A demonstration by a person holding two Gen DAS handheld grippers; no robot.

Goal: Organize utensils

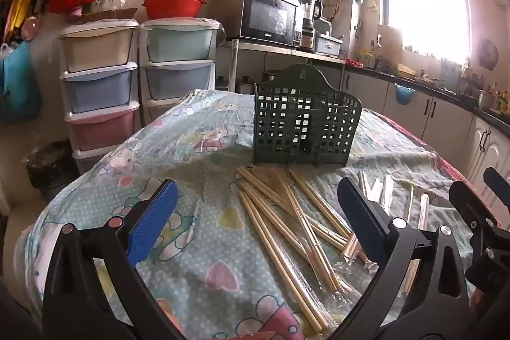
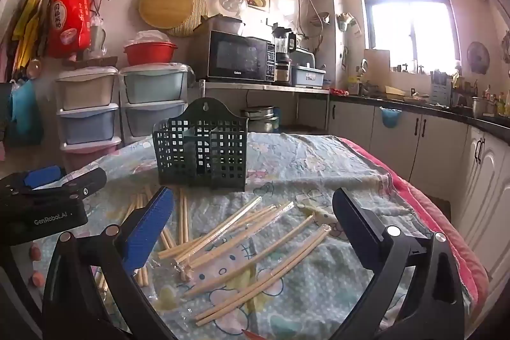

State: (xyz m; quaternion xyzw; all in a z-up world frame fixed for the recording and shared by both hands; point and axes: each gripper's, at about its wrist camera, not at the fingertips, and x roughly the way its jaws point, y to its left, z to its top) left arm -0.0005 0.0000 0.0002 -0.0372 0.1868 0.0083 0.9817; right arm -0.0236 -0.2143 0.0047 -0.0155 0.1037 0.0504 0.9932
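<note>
Chopsticks: bare pairs (image 1: 287, 222) and clear-wrapped pairs (image 2: 242, 231) lie scattered on the tablecloth (image 1: 197, 250), all on your side of the green holder (image 1: 306, 126).
Left gripper (image 1: 255, 225): jaws spread wide, nothing between them; it hovers above the bare pile, short of the holder.
Right gripper (image 2: 251, 228): also spread wide and empty, above the wrapped pairs in front of the holder.
First pick: you do best to take a stick lying free at the pile's edge, not one crossed under others.
Grip: close across the shaft near its middle, so it stays level.
Wrappers: the film looks slippery; squeeze firmly.
Holder: standing upright beyond the sticks, its compartments look empty; tip each stick upright before you lower it in.
</note>
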